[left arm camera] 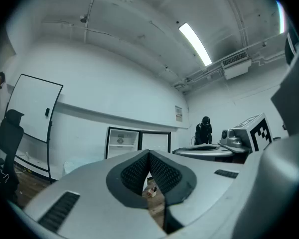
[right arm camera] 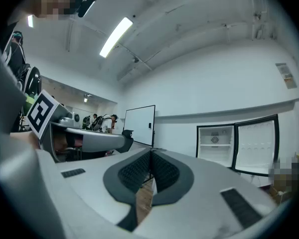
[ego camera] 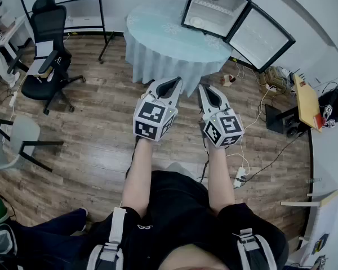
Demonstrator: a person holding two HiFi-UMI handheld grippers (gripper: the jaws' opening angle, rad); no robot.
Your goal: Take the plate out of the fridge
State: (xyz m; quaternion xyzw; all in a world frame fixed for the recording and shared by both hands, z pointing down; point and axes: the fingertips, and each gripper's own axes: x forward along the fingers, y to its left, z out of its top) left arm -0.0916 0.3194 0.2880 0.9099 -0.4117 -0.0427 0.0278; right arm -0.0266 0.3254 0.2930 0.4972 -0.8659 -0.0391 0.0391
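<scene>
The small fridge (ego camera: 214, 7) stands at the far side of the room with its door (ego camera: 262, 38) swung wide open to the right; its white shelves show, but I cannot make out a plate on them. It also appears in the left gripper view as the fridge (left arm camera: 122, 142) and in the right gripper view as the fridge (right arm camera: 215, 143). My left gripper (ego camera: 174, 83) and right gripper (ego camera: 205, 90) are held side by side in front of my body, well short of the fridge. Both are shut with nothing between the pads, as the left gripper (left arm camera: 149, 155) and right gripper (right arm camera: 150, 156) show.
A round table with a pale blue cloth (ego camera: 174, 38) stands between me and the fridge. A black office chair (ego camera: 48, 44) and a white chair (ego camera: 17, 136) are at the left. A power strip (ego camera: 239, 177), cables and a wooden board (ego camera: 307, 103) lie at the right.
</scene>
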